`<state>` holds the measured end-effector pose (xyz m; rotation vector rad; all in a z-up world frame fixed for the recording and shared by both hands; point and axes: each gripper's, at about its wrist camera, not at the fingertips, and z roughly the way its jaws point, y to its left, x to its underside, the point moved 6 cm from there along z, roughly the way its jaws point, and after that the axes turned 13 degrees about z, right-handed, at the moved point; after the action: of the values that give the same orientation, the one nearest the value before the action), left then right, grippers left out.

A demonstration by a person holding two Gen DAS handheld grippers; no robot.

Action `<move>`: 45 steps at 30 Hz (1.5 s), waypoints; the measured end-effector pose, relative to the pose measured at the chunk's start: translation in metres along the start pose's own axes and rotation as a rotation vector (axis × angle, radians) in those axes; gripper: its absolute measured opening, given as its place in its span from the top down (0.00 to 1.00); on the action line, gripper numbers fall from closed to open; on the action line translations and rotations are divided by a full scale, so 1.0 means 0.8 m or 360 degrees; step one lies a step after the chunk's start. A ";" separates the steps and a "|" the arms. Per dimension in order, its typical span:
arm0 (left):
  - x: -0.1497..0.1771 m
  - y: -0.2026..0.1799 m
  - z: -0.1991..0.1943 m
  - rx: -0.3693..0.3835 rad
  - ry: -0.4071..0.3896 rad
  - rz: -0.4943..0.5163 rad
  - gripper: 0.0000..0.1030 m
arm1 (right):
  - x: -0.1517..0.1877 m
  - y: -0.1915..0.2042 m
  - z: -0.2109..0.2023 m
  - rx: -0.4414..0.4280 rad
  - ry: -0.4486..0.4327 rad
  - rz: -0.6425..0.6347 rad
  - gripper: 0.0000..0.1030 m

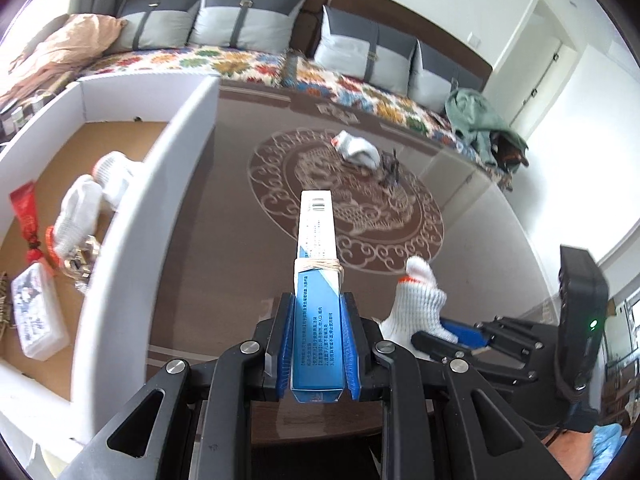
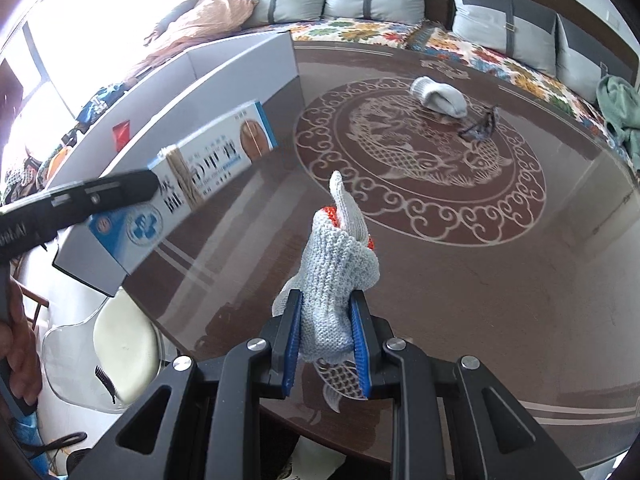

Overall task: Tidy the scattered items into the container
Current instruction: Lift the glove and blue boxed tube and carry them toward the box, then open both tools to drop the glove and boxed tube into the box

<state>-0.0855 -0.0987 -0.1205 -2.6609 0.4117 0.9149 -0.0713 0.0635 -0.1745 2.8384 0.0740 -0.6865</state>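
My left gripper is shut on a long blue-and-white box bound with a rubber band, held above the brown table just right of the white container. The same box shows in the right wrist view at the left, with the container wall behind it. My right gripper is shut on a white knit glove with an orange cuff, seen also in the left wrist view as the glove in the right gripper. A grey sock and a dark metal clip lie on the table's round pattern.
Inside the container lie white gloves, a red packet, a white case and small metal parts. A sofa with grey cushions runs behind the table. A white chair stands below the table edge. A hand grips the left handle.
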 end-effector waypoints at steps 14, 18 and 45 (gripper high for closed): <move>0.009 0.121 -0.111 -0.0238 -0.0208 -0.0252 0.79 | -0.026 0.074 -0.029 -0.0173 -0.0082 -0.0101 0.77; 0.022 0.167 -0.137 -0.0342 -0.0231 -0.0347 0.79 | -0.045 0.115 -0.039 -0.0292 -0.0109 -0.0141 0.77; -0.135 0.442 -0.047 -0.0543 -0.0165 -0.0648 0.75 | -0.363 0.426 0.137 -0.0451 0.0006 -0.0440 0.58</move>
<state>-0.2740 -0.4174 -0.0887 -2.8156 -0.3313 1.0555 -0.3445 -0.2924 -0.0684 2.5791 0.5290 -0.6630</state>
